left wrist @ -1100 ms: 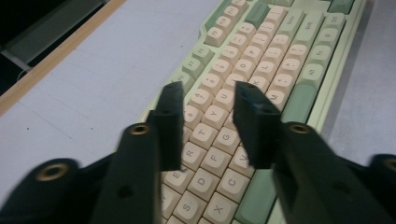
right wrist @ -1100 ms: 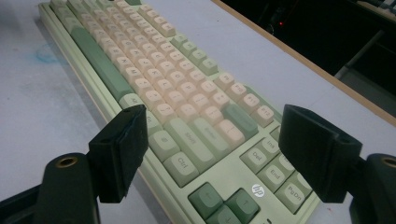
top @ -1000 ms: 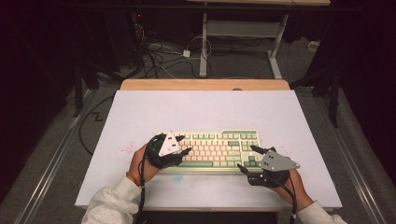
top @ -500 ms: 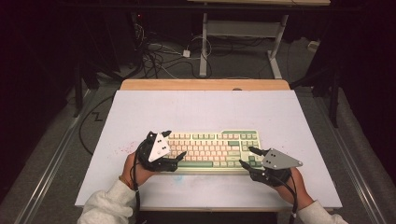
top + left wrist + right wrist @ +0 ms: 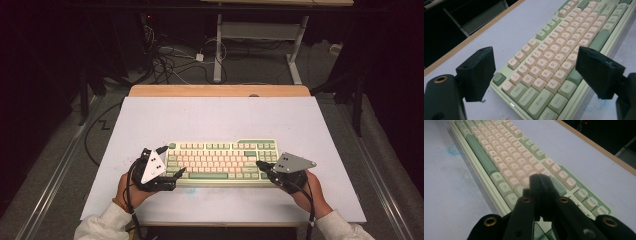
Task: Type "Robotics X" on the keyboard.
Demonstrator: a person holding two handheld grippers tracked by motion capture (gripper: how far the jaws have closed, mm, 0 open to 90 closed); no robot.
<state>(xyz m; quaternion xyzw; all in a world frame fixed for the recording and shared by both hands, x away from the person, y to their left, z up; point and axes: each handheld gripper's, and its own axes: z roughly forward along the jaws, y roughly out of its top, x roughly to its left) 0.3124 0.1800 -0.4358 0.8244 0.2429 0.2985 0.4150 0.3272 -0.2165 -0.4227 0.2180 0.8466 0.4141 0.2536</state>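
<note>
Dark floor and tangled cables lie beyond a pale grey table [image 5: 215, 120] with a wooden far edge, and the keyboard [image 5: 222, 162] sits toward the person's side of it, long edge facing them. Everything else is placed by that keyboard. At its left end the left gripper [image 5: 172, 162] has its jaws spread wide; they have just been opening, and nothing is between them. Seen along those jaws, they stand either side of the Tab and Caps Lock corner without touching it, probably to frame that end rather than grip it. At the keyboard's right end the right gripper [image 5: 260, 164] has just closed, its two jaws pressed together into one narrow tip holding nothing. That tip [image 5: 541, 181] hangs just over the keys, which suits pressing a single key.
</note>
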